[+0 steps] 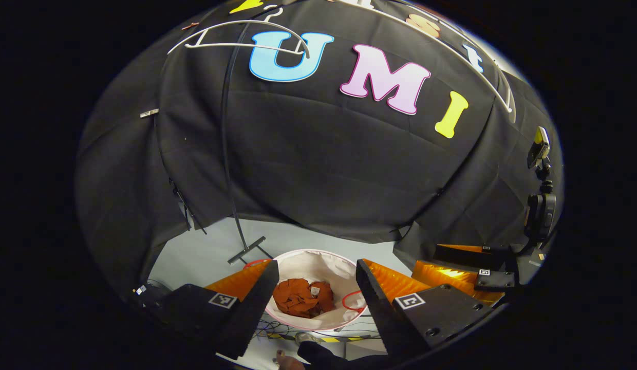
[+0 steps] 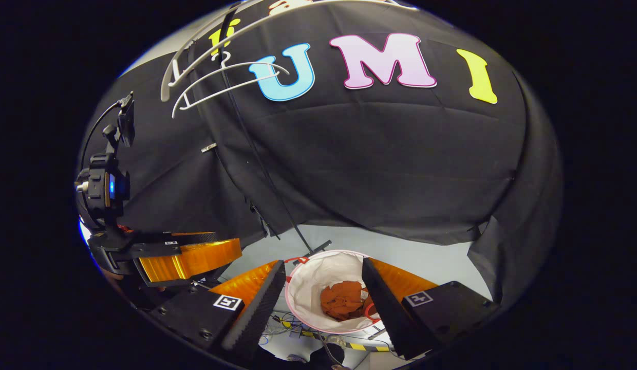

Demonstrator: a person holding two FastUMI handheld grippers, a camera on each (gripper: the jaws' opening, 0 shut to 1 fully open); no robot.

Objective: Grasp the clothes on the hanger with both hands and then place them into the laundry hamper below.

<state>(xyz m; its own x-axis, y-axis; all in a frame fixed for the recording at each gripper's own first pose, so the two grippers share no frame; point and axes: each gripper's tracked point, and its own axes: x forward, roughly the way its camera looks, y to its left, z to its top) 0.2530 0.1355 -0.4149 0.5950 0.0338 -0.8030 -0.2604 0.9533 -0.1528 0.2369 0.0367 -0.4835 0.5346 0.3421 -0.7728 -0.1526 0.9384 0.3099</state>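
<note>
The white laundry hamper [image 1: 318, 267] stands on the pale floor [image 1: 205, 252] below, a soft round fabric tub with a thin pink rim and red loop handles, and the rust-orange clothes [image 1: 303, 297] lie crumpled at its bottom. The left claw [image 1: 315, 295] hangs above it, its black ridged fingers apart with nothing between them; the right claw [image 2: 323, 300] is likewise spread and empty. High against the black cloth wall a bare white hanger [image 1: 236, 41] curves from a rail on a thin dark stand. The left gripper view shows the other claw at right; the right gripper view shows its partner at left with a small blue light.
</note>
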